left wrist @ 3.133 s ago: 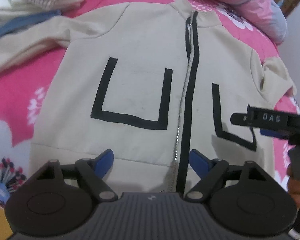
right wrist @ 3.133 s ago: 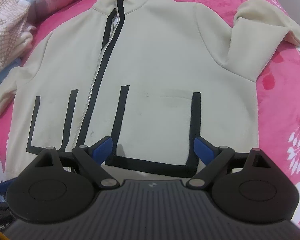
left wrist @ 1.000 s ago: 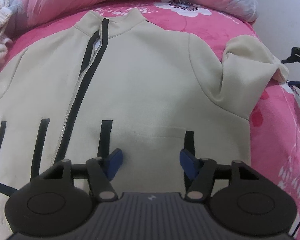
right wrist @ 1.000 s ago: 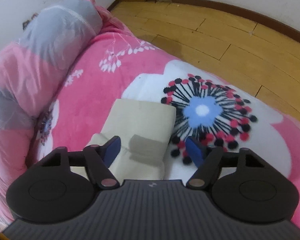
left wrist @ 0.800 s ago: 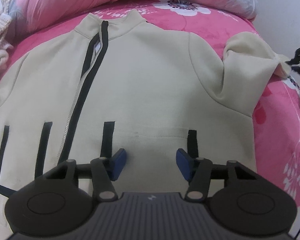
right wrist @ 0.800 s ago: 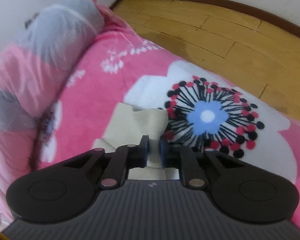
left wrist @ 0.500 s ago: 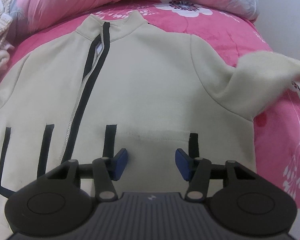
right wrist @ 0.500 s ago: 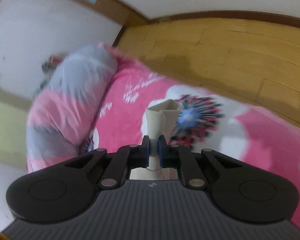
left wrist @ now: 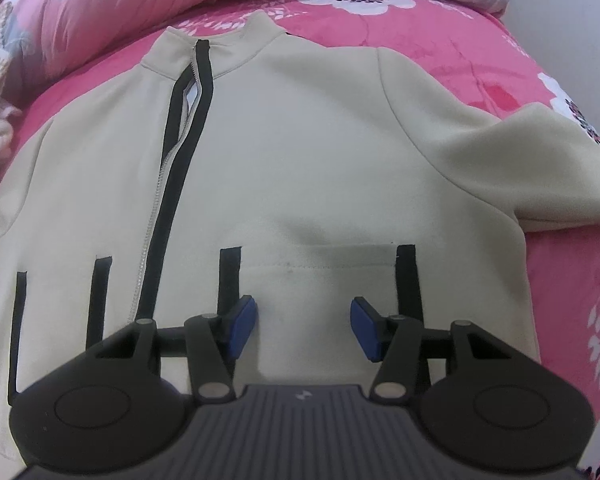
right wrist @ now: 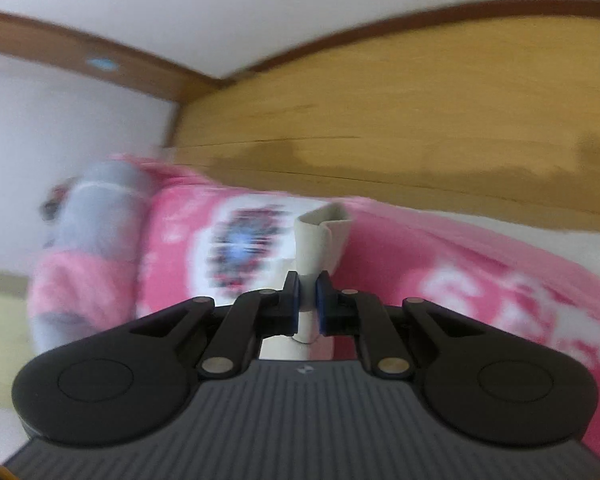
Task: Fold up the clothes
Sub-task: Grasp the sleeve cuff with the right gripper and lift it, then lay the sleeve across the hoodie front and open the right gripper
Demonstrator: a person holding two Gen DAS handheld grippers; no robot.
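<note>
Meanwhile, a beige jacket lies front-up on a pink floral blanket, collar toward 12 o'clock. Left gripper hovers at 6 o'clock, jaws spread, over the jacket's pocket area. Right gripper, jaws pinching the sleeve cuff, holds it off the blanket; that view is blurred.

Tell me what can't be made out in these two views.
- Left wrist view: the cream zip-up jacket has its hem hidden behind the left claw; its lifted sleeve is cut off by the right edge.
- Right wrist view: motion blur smears the pink floral blanket; the right claw hides the pinched cuff below its grip.
</note>
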